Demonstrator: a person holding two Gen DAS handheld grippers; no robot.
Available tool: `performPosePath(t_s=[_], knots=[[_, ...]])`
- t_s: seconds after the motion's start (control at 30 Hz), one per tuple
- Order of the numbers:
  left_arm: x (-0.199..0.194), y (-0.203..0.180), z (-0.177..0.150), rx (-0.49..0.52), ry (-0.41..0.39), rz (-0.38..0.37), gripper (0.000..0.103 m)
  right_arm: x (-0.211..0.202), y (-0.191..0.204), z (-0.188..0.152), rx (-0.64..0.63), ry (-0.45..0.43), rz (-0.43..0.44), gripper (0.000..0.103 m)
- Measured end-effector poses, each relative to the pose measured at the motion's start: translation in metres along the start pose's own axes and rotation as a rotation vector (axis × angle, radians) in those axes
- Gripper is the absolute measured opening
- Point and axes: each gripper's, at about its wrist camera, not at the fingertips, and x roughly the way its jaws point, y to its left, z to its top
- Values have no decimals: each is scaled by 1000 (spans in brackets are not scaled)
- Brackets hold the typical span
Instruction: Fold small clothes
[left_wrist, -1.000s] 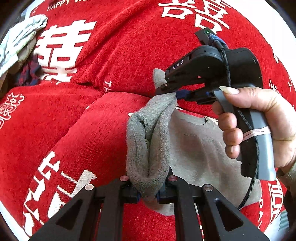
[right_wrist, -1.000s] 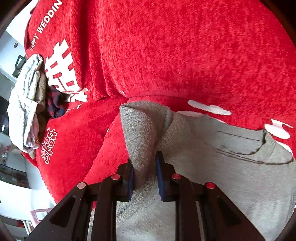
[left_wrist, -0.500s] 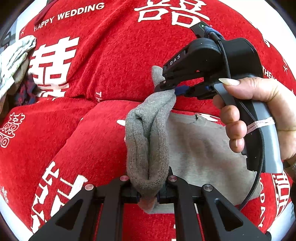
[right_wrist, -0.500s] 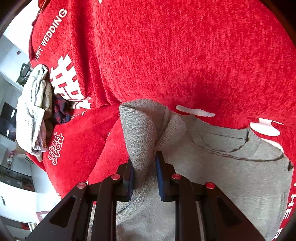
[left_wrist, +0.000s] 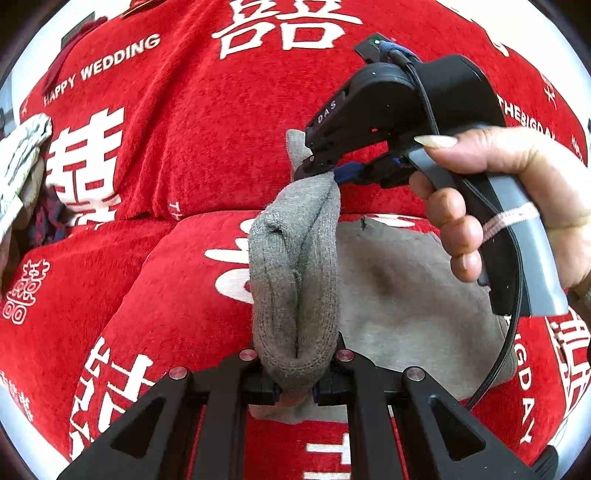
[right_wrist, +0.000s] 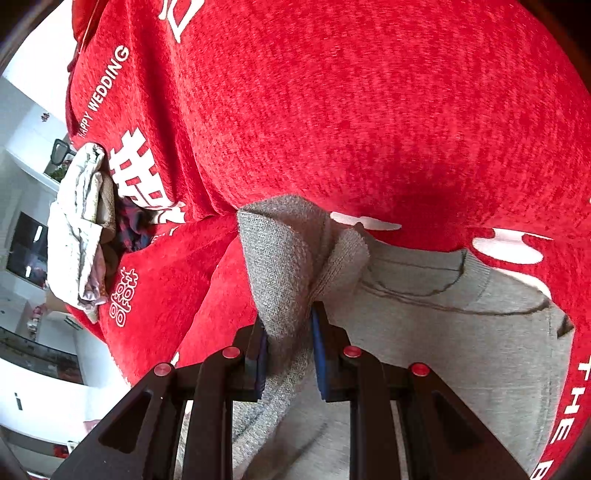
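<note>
1. Between the two hand-held grippers, a small grey knitted garment (left_wrist: 295, 280) is bunched into a thick fold and lifted up.
2. One end of the fold sits in the left hand-held gripper (left_wrist: 295, 387) at the bottom of the left wrist view. Its black jaws are pressed tight on the grey cloth.
3. The other end of the fold goes up to the right hand-held gripper (left_wrist: 328, 171). Its jaws pinch the cloth too, with blue pads on the inside.
4. In the right wrist view, the right hand-held gripper (right_wrist: 288, 354) has a thick wad of grey knit squeezed between its blue pads (right_wrist: 319, 354).
5. The rest of the grey garment (right_wrist: 443, 332) lies flat to the right of the fold, on a red fuzzy cover with white letters (left_wrist: 166, 166). A dark stitched line runs across the flat part.
6. A person's hand (left_wrist: 517, 199) holds the grey and black handle of the right hand-held gripper. A black cable (left_wrist: 506, 354) hangs down from it.
7. The red cover goes over a soft, puffy seat with a back part and a lower part. The words "HAPPY WEDDING" are printed on it in white.
8. Far off to the left lies a pile of other clothes (right_wrist: 79, 225), pale grey and white, with something dark and checked beside it.
</note>
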Motion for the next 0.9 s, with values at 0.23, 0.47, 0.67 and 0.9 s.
performPosePath(t_s=[0.23, 0.47, 0.67, 0.9], knots=[[5, -52, -6, 100, 24, 39, 12, -15, -31, -7, 17, -1, 44, 22], [11, -94, -8, 177, 39, 48, 12, -31, -62, -14, 33, -13, 58, 22], [14, -118, -9, 218, 49, 48, 12, -45, -84, -20, 39, -30, 79, 22], [15, -146, -11, 271, 54, 47, 12, -60, -109, -28, 56, -59, 104, 22]])
